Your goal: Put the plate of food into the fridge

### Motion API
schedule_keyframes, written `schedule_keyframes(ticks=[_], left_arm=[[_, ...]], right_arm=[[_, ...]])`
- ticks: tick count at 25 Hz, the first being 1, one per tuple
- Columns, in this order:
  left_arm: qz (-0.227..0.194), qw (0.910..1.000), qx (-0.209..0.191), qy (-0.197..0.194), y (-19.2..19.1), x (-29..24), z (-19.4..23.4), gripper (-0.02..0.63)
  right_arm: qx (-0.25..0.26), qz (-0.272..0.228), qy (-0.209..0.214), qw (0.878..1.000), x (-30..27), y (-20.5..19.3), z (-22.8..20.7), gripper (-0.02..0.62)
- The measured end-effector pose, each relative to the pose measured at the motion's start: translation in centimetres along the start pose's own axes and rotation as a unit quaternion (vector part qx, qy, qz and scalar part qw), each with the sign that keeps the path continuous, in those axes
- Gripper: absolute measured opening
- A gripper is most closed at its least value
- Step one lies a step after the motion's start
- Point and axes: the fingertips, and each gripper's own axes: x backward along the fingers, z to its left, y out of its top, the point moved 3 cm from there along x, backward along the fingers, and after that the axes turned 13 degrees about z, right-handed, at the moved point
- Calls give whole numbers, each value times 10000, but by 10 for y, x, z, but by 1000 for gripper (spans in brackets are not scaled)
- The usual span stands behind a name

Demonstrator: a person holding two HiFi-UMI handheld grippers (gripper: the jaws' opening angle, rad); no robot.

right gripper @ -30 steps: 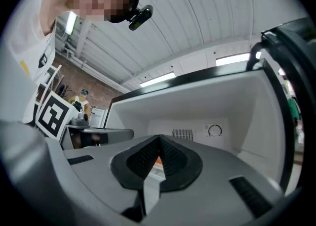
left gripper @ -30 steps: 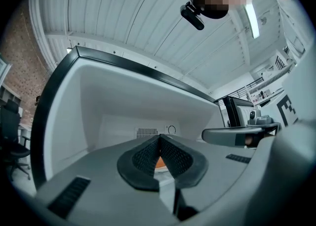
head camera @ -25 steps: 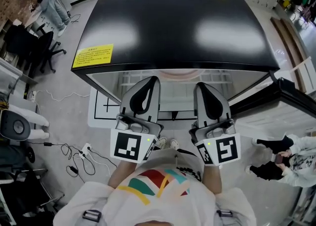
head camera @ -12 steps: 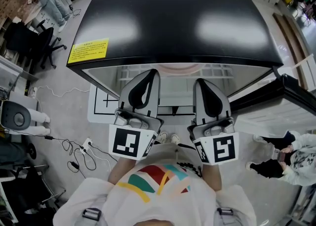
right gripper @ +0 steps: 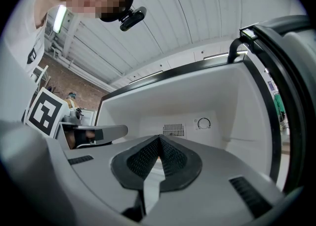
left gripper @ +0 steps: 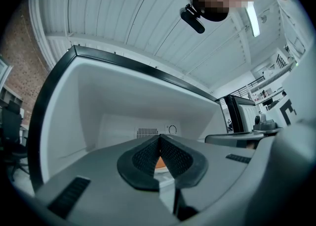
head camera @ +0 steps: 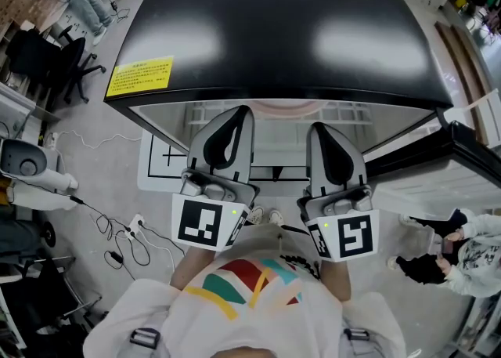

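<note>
A plate of food (head camera: 286, 106) shows as a pale pink rim just under the front edge of the black fridge (head camera: 290, 27). It sits at the level of the white wire shelf (head camera: 207, 120). My left gripper (head camera: 241, 115) and right gripper (head camera: 315, 131) point into the open fridge at the plate's two sides. In the left gripper view the left gripper (left gripper: 159, 139) is shut, with orange food (left gripper: 160, 162) and the white plate rim (left gripper: 165, 171) in the wedge between its pads. The right gripper (right gripper: 159, 139) is shut the same way on the rim (right gripper: 154, 179).
The fridge's white inside (right gripper: 197, 101) has a vent and a dial (right gripper: 203, 123) on its back wall. Its open door (head camera: 462, 153) stands at the right. Cables (head camera: 125, 239) and chairs (head camera: 55, 66) are at the left, and a person (head camera: 462, 258) is at the right.
Less of the plate shows below the fridge's top edge than a second ago. Both grippers stay shut and have hardly moved; my head view has shifted slightly.
</note>
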Motion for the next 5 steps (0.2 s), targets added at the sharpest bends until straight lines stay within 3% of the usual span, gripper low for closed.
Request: schedule_keyframes(ticks=[5], left_arm=[[13, 10000, -1, -5, 0, -2, 0, 6]], right_arm=[[13, -11, 15, 10000, -1, 0, 0, -2]])
